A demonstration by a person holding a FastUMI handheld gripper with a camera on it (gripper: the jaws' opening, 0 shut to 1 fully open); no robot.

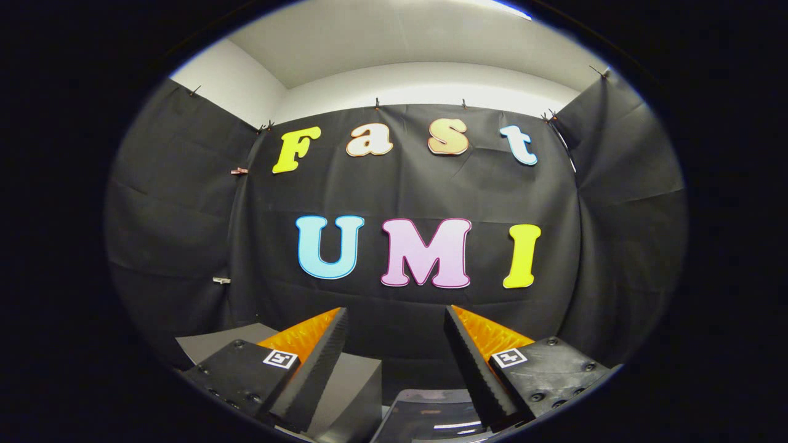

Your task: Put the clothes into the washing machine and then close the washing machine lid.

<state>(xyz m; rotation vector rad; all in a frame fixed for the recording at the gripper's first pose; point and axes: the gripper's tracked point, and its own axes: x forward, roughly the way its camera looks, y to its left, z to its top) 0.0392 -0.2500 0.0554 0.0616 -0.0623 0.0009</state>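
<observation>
While the gripper [394,335] hangs wide open and empty facing the booth wall, a glossy dark surface [431,418] lies below its fingers, stage unclear.

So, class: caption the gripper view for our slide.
Open gripper held level, empty, facing the booth wall, a grey block below.

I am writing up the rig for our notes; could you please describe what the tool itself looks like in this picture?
The tool has two wedge-shaped fingers with ridged, saw-toothed inner faces and ribbed outer sides. Each is bolted to a dark flat block with visible screw heads, and each block carries a small square black-and-white marker. No cables or sleeves can be seen.
</observation>
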